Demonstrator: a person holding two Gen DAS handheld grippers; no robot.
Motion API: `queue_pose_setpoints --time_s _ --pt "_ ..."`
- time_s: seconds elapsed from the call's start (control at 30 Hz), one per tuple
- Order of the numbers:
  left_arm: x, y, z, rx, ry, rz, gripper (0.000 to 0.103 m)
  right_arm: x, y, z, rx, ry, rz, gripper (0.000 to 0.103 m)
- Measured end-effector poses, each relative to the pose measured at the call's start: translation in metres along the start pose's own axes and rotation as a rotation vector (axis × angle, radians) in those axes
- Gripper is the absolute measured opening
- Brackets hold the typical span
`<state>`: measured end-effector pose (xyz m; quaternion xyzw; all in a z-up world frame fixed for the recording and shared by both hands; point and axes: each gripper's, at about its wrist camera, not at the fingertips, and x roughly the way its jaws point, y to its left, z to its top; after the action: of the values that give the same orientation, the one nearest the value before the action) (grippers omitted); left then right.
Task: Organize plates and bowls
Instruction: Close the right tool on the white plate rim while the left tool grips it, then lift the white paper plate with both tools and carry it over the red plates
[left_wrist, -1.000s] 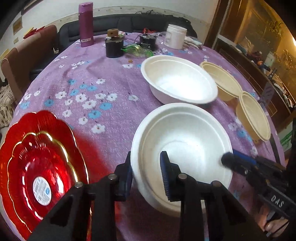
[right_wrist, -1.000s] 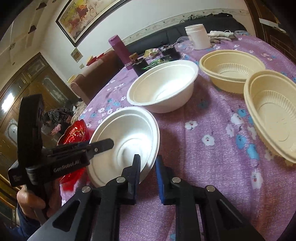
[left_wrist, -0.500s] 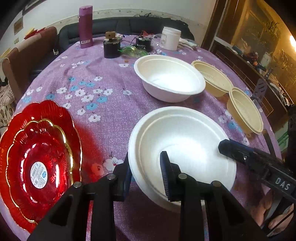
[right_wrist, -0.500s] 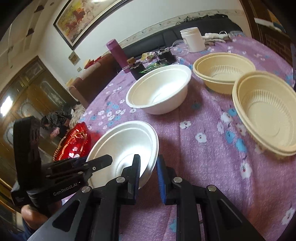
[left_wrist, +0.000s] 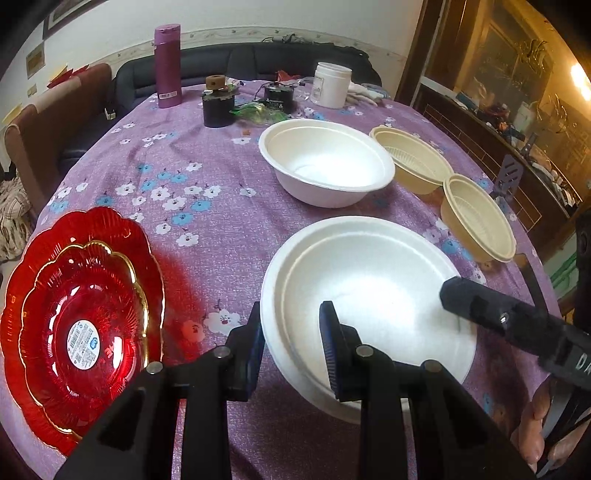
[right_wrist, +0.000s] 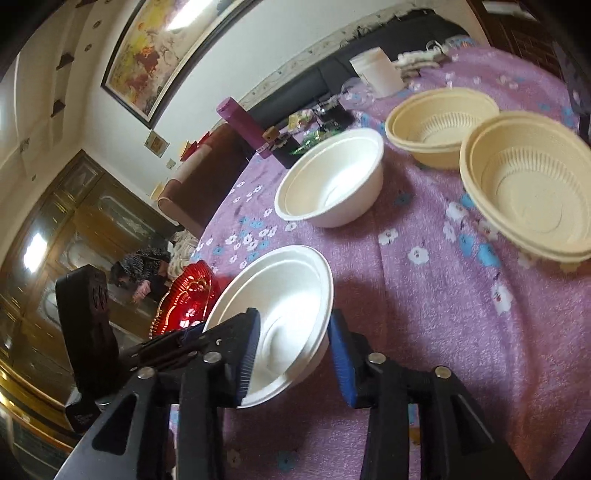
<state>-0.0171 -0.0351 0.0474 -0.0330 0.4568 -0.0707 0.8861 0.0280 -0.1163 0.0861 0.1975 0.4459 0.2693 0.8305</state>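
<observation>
- our left claw (left_wrist: 293, 345) is clamped on the near rim of the white bowl (left_wrist: 369, 288), low on the purple surface (left_wrist: 207, 177).
- our right claw (right_wrist: 293, 354) has just been opening; its jaws stand apart astride that bowl's rim.

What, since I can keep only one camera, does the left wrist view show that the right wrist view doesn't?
Left wrist only: the red plates in full, with a label. Right wrist only: the image inside a framed painting. Both: the near white bowl, the far white bowl, two beige bowls, the purple bottle.
</observation>
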Motion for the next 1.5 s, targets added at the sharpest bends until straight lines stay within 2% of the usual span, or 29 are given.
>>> queue_pose_setpoints --time_s 0.23,0.37,0.47,0.53,0.57,0.6,0.73,0.93,1.23,1.5 --pt "0.007 0.002 0.003 0.010 0.015 0.019 0.027 0.015 0.005 0.002 -0.087 0.090 -0.128 0.043" --pt "0.014 0.004 0.003 0.008 0.029 0.025 0.027 0.021 -0.004 0.007 -0.072 0.134 -0.150 0.043" --pt "0.018 0.006 0.002 0.003 0.033 0.023 0.027 0.022 -0.008 0.010 -0.070 0.150 -0.141 0.043" --pt "0.020 0.005 0.001 -0.001 0.036 0.013 0.022 0.021 -0.010 0.010 -0.075 0.155 -0.137 0.043" --pt "0.021 0.004 0.000 -0.004 0.035 0.015 0.018 0.021 -0.010 0.010 -0.085 0.155 -0.143 0.039" --pt "0.020 0.003 -0.001 -0.004 0.025 0.023 0.016 0.021 -0.010 0.009 -0.090 0.154 -0.143 0.023" --pt "0.018 0.001 -0.003 0.003 0.015 0.037 0.016 0.020 -0.014 0.006 -0.086 0.139 -0.145 0.015" --pt "0.005 0.000 -0.006 0.020 -0.014 0.082 0.016 0.016 -0.009 0.006 -0.080 0.113 -0.120 0.015" --pt "-0.018 -0.001 -0.014 0.027 -0.055 0.109 0.016 0.007 0.008 -0.002 -0.105 0.088 -0.113 0.015" --pt "-0.035 0.015 -0.016 0.005 -0.099 0.136 0.016 0.009 0.031 -0.002 -0.144 0.081 -0.098 0.015"
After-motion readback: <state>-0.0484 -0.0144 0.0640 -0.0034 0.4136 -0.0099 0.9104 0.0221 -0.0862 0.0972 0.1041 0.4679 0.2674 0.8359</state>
